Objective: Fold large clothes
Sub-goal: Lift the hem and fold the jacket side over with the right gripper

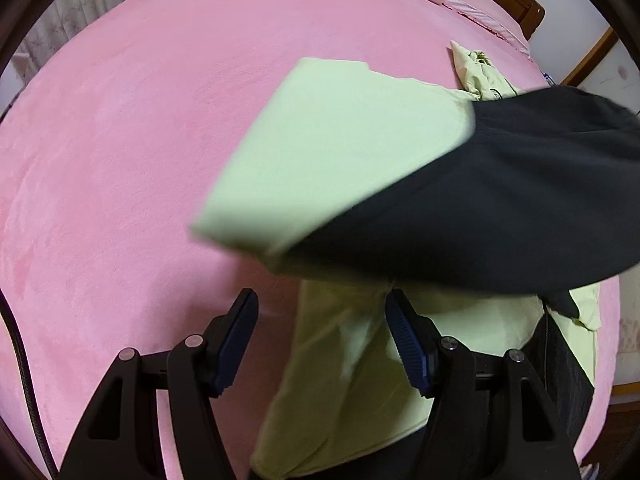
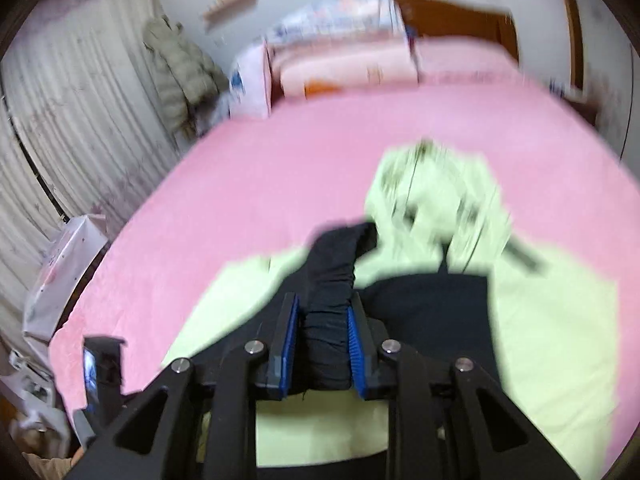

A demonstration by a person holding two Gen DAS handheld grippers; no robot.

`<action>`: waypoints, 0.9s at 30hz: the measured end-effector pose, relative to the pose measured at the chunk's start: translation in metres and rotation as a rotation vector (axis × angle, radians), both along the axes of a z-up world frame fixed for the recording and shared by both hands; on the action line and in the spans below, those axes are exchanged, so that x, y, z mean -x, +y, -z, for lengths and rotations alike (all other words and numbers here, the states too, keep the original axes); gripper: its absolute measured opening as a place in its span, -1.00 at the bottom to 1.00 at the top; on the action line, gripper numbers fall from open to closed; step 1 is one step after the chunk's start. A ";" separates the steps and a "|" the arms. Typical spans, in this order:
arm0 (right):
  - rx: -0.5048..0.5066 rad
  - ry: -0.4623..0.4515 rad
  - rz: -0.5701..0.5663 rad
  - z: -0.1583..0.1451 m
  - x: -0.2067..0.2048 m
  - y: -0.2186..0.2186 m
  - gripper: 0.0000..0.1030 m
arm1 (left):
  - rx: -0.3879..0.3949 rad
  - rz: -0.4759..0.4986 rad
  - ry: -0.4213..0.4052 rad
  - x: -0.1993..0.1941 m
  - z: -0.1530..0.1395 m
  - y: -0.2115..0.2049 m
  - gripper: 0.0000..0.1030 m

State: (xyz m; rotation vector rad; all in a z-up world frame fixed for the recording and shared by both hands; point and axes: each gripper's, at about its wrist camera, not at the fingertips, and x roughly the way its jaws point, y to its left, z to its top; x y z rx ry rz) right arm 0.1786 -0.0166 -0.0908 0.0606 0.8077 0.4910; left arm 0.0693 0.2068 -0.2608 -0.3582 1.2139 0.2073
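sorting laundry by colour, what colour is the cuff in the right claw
Black cuff, on a pale green jacket; clearest in the right wrist view.

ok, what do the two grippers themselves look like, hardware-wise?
Both match: the left gripper and right gripper have matte black linkage arms with triangular cutouts, silver round pivot pins and ribbed blue pads on the jaws. A black cable runs beside the left one. No markings or sleeves visible.

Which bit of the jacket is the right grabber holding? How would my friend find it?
Look at the big pink bed, where a light green jacket lies spread out. Near its front edge the right gripper pinches a bunched black sleeve. It is the only dark, scrunched-up tube; the rest nearby is flat pale green.
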 end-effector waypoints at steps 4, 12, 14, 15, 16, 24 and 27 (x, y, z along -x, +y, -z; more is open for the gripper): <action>0.021 -0.114 0.044 -0.032 -0.005 -0.023 -0.88 | -0.086 -0.019 0.025 -0.013 0.005 -0.015 0.26; 0.181 -0.161 0.200 -0.021 -0.015 -0.083 -0.88 | -0.142 -0.044 0.035 -0.023 0.007 -0.026 -0.14; 0.233 -0.130 0.241 -0.002 -0.018 -0.103 -0.88 | -0.148 -0.036 0.042 -0.021 0.008 -0.028 -0.30; 0.252 -0.099 0.269 0.012 -0.021 -0.115 -0.88 | -0.151 -0.033 0.044 -0.020 0.009 -0.029 -0.31; 0.265 -0.073 0.292 0.021 -0.022 -0.124 -0.88 | -0.155 -0.032 0.043 -0.019 0.009 -0.030 -0.31; 0.331 0.186 0.401 0.132 -0.023 -0.179 -0.88 | -0.199 0.001 0.051 -0.029 0.016 -0.043 -0.32; 0.357 0.250 0.393 0.159 -0.026 -0.179 -0.85 | -0.225 0.024 0.059 -0.024 0.015 -0.045 -0.33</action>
